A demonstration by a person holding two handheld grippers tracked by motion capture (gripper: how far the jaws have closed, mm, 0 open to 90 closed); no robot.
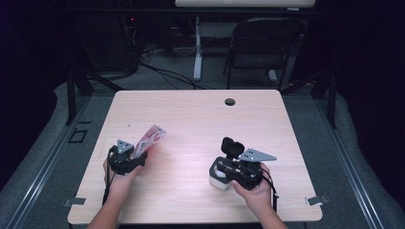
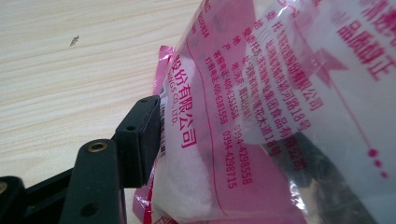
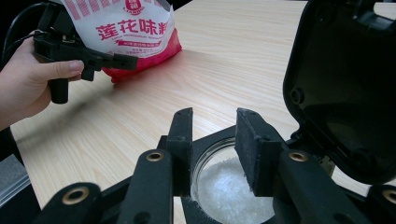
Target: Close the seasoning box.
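Observation:
A pink and white plastic bag [image 1: 150, 137] with red print and white crystals inside is held tilted above the table's left side. My left gripper [image 1: 141, 153] is shut on its lower end; one black finger [image 2: 140, 135] presses the film, and the bag [image 2: 261, 112] covers the other. In the right gripper view the bag [image 3: 133, 35] hangs at the far left. A white jar [image 1: 218, 180] with a hinged black lid [image 1: 232, 146] standing open sits at the front right. My right gripper [image 3: 215, 135] hovers over its mouth, jaws a little apart, above the white crystals [image 3: 229, 191].
The wooden table [image 1: 200, 119] has a round cable hole [image 1: 229, 101] near its far edge. A black folding chair [image 1: 260, 45] and a white desk leg [image 1: 197, 47] stand on the floor beyond it. Metal clips sit at the front corners.

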